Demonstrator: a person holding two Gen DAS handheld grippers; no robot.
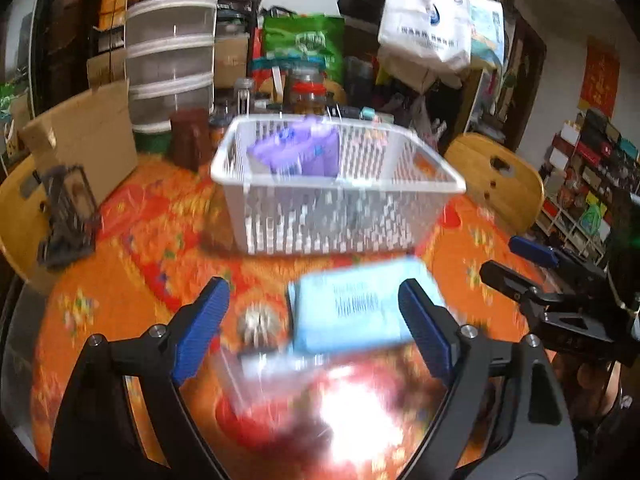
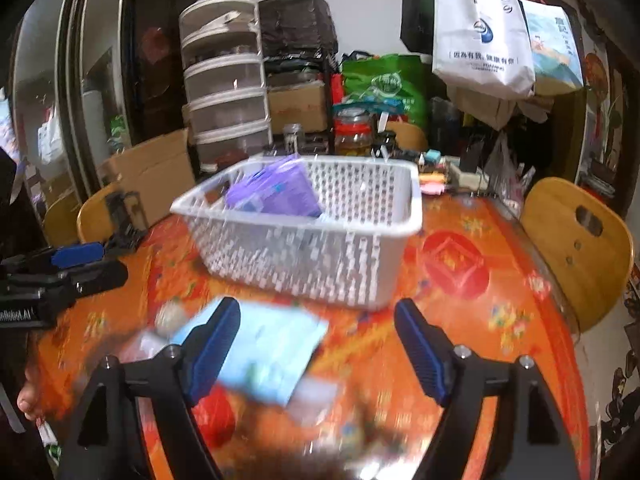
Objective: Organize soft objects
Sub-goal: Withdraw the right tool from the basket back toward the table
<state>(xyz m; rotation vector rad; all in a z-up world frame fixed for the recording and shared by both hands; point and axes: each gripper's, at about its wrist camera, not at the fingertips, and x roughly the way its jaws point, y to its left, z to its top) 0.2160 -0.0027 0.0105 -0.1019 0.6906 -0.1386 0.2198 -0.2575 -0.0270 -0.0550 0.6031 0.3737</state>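
Note:
A white slotted basket [image 1: 336,216] stands on the orange table, with a purple soft pack [image 1: 300,152] leaning inside it at the left; both also show in the right wrist view, basket [image 2: 320,256] and pack [image 2: 276,196]. A light blue soft pack [image 1: 352,308] lies on the table in front of the basket, between the fingers of my open left gripper [image 1: 316,320]. My right gripper [image 2: 316,344] is open and empty, with the blue pack [image 2: 276,356] by its left finger. Both views are motion-blurred.
A small round grey object [image 1: 258,324] lies left of the blue pack. A cardboard box [image 1: 92,144], stacked drawers [image 1: 170,52], jars and bags crowd the table's far side. Wooden chairs [image 2: 576,248] stand at the table's sides. My right gripper shows in the left wrist view [image 1: 532,264].

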